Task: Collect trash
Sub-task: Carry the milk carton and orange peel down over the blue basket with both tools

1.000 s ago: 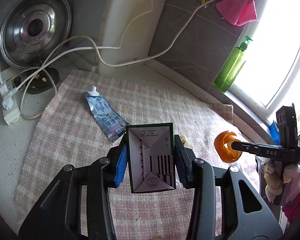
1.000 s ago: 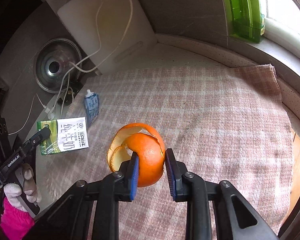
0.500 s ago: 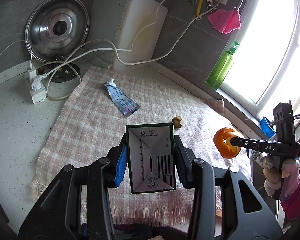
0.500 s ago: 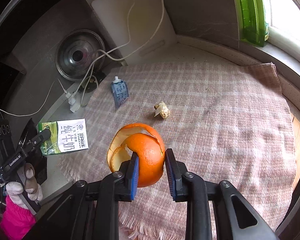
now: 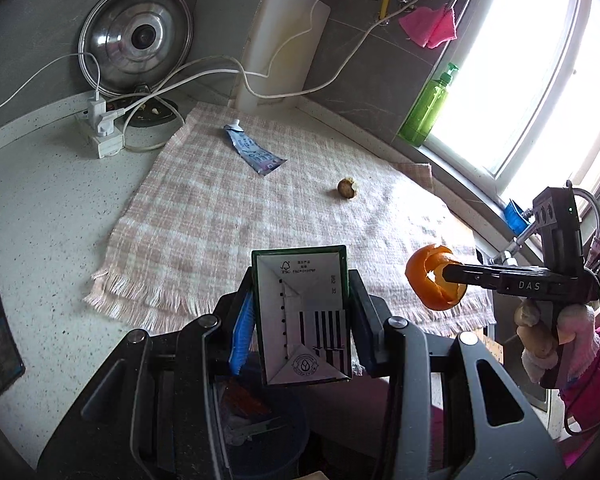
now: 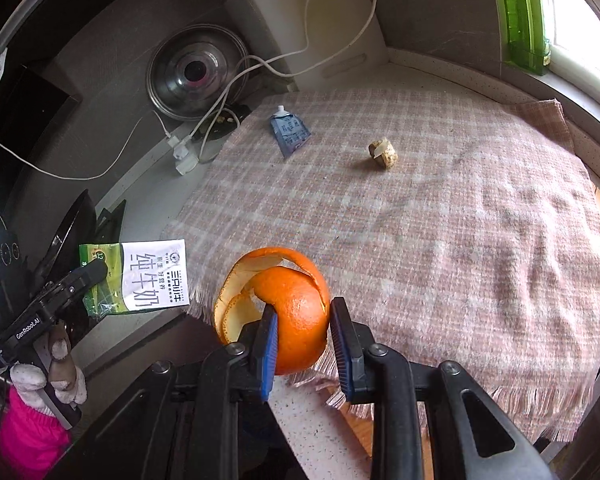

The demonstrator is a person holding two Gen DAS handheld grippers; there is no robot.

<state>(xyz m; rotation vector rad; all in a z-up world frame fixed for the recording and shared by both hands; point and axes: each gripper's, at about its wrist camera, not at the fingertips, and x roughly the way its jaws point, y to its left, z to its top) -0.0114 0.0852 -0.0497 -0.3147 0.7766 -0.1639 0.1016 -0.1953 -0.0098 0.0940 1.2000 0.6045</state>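
Observation:
My left gripper point(image 5: 302, 320) is shut on a green and white milk carton point(image 5: 304, 316), held above the counter's front edge; the carton also shows in the right wrist view point(image 6: 140, 276). My right gripper point(image 6: 304, 340) is shut on a curled orange peel point(image 6: 284, 308), also seen at the right of the left wrist view point(image 5: 434, 282). A flattened blue tube point(image 5: 254, 152) and a small brown food scrap point(image 5: 348, 188) lie on the pink checked cloth point(image 5: 220, 216). A dark bin with trash in it point(image 5: 260, 412) shows below the left gripper.
A steel pot lid point(image 5: 136, 36) and a white cutting board point(image 5: 280, 36) lean on the back wall. White cables and a power strip point(image 5: 102, 128) lie at the back left. A green soap bottle point(image 5: 428, 108) stands on the window sill.
Both grippers have pulled back and up from the cloth toward its front edge with their loads still held. The food scrap and the bin have come into view.

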